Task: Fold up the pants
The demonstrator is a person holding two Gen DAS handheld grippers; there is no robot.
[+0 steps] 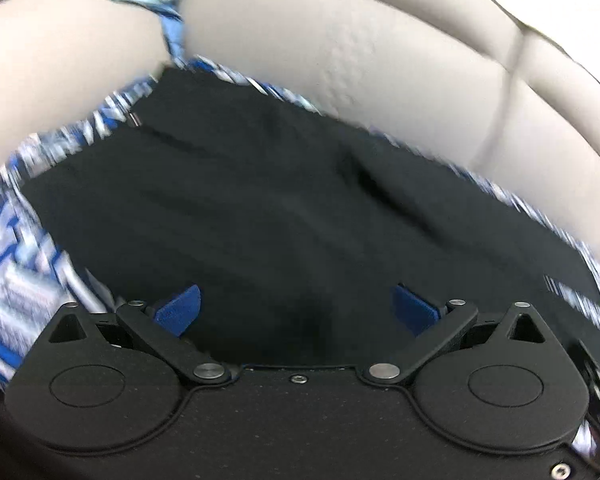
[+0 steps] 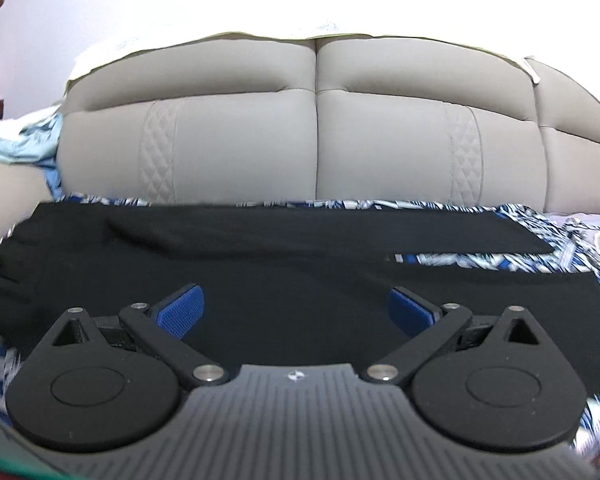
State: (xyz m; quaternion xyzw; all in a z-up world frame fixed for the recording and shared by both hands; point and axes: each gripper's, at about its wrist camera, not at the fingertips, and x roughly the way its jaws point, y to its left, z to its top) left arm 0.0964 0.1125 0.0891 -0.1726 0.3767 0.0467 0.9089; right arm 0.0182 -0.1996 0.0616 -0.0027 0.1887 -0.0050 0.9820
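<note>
The black fabric pants lie spread flat on a blue-and-white patterned sheet before a beige padded headboard, while the left claw and right claw hover wide open, holding nothing.

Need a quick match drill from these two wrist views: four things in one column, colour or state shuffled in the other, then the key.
Things:
1. pants
2. sofa backrest
3. patterned cover
4. right gripper

Colour or state:
A. blue and white
B. fingers spread, nothing between them
C. black, laid flat
D. beige, padded

Pairs: 1-C, 2-D, 3-A, 4-B
</note>
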